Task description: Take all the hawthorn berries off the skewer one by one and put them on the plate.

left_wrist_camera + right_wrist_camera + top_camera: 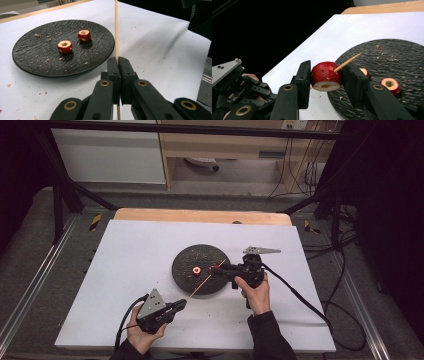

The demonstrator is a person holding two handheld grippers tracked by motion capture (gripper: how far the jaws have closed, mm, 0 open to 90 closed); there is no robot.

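Note:
A thin wooden skewer is clamped in my shut left gripper and runs up and away from it. In the high view the skewer slants from the left gripper toward the right gripper at the rim of the black plate. My right gripper is shut on a red cored fruit piece, and the skewer tip pokes out through it. Two more cored red pieces lie on the plate.
The plate sits mid-table on a white sheet scattered with crumbs. A wooden table edge runs along the far side. Black frame posts and cables flank the table.

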